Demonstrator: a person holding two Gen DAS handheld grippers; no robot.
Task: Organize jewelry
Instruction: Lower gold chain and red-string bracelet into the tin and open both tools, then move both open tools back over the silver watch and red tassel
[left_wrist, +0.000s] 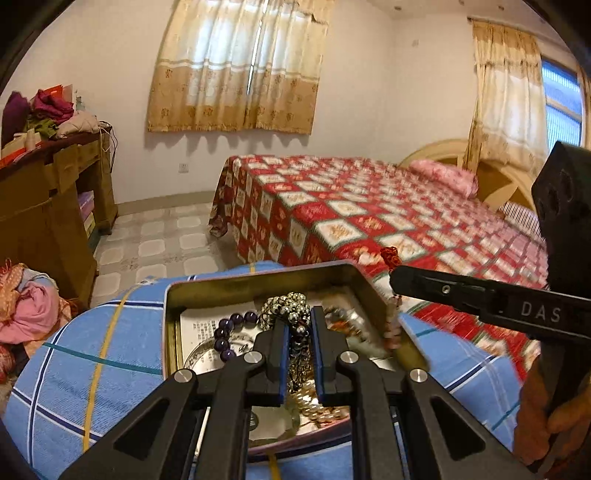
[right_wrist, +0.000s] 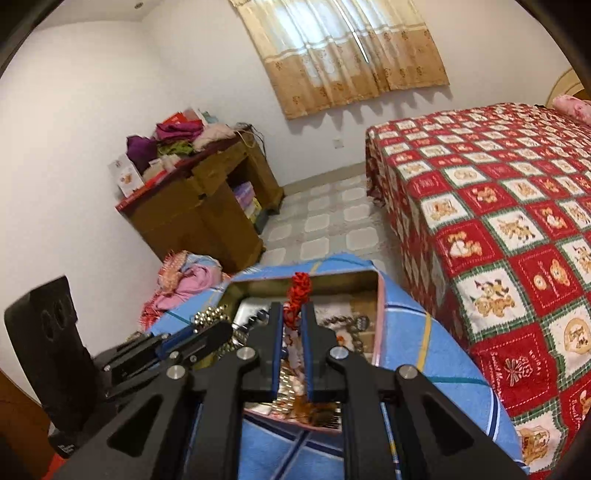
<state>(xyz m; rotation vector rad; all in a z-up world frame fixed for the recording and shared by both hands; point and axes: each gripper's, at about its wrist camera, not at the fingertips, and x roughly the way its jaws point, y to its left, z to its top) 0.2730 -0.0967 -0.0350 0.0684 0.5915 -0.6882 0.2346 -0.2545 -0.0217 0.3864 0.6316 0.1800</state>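
Black linkage arms fill the foreground of both views; the left gripper (left_wrist: 300, 314) is seen closed narrowly on a metallic bead strand (left_wrist: 286, 308), and the right gripper (right_wrist: 292, 308) is clamped on a red knotted cord (right_wrist: 298, 291); both pieces are held over the open tin (left_wrist: 258, 275), which rests on a blue checked cloth (left_wrist: 92, 354). Such strands are judged light, limp and prone to tangling; a grip across the beads or the knot is advised, since smooth beads may slip.
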